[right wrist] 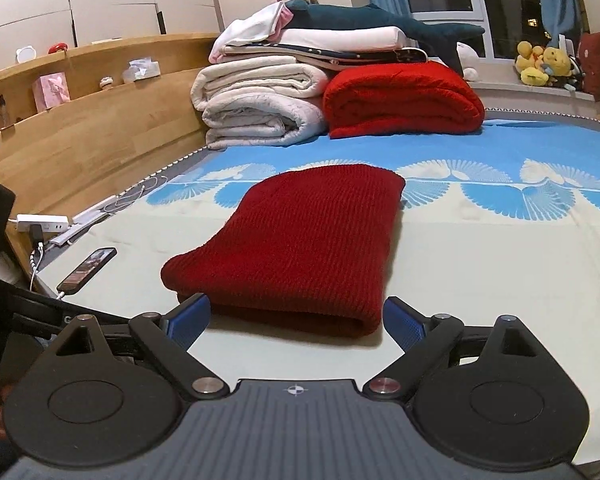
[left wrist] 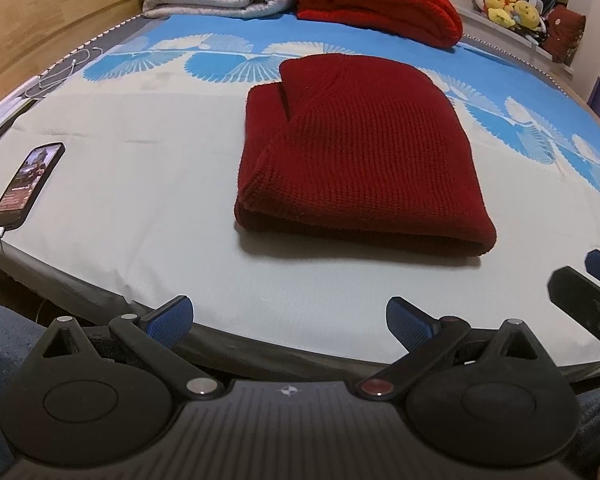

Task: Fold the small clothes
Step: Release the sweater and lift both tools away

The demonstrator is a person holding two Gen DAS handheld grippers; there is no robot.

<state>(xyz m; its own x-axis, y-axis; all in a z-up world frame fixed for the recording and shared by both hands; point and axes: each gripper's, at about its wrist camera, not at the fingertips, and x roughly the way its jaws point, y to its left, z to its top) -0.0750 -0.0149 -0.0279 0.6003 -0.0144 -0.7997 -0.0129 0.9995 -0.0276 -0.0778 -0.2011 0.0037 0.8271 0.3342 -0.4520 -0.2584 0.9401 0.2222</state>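
A dark red knitted garment (left wrist: 360,156) lies folded flat on the bed; it also shows in the right wrist view (right wrist: 300,248). My left gripper (left wrist: 289,322) is open and empty, near the bed's front edge, a short way in front of the garment. My right gripper (right wrist: 296,320) is open and empty, its blue fingertips (right wrist: 192,316) just at the garment's near folded edge, jaws on either side of it, not gripping. The right gripper also shows at the right edge of the left wrist view (left wrist: 596,276).
A phone (left wrist: 28,186) on a white cable lies at the bed's left edge. Folded white quilts (right wrist: 260,108) and a bright red blanket (right wrist: 404,100) are stacked at the head. A wooden headboard (right wrist: 80,136) with a power strip (right wrist: 40,222) runs along the left. Plush toys (right wrist: 544,64) sit on the windowsill.
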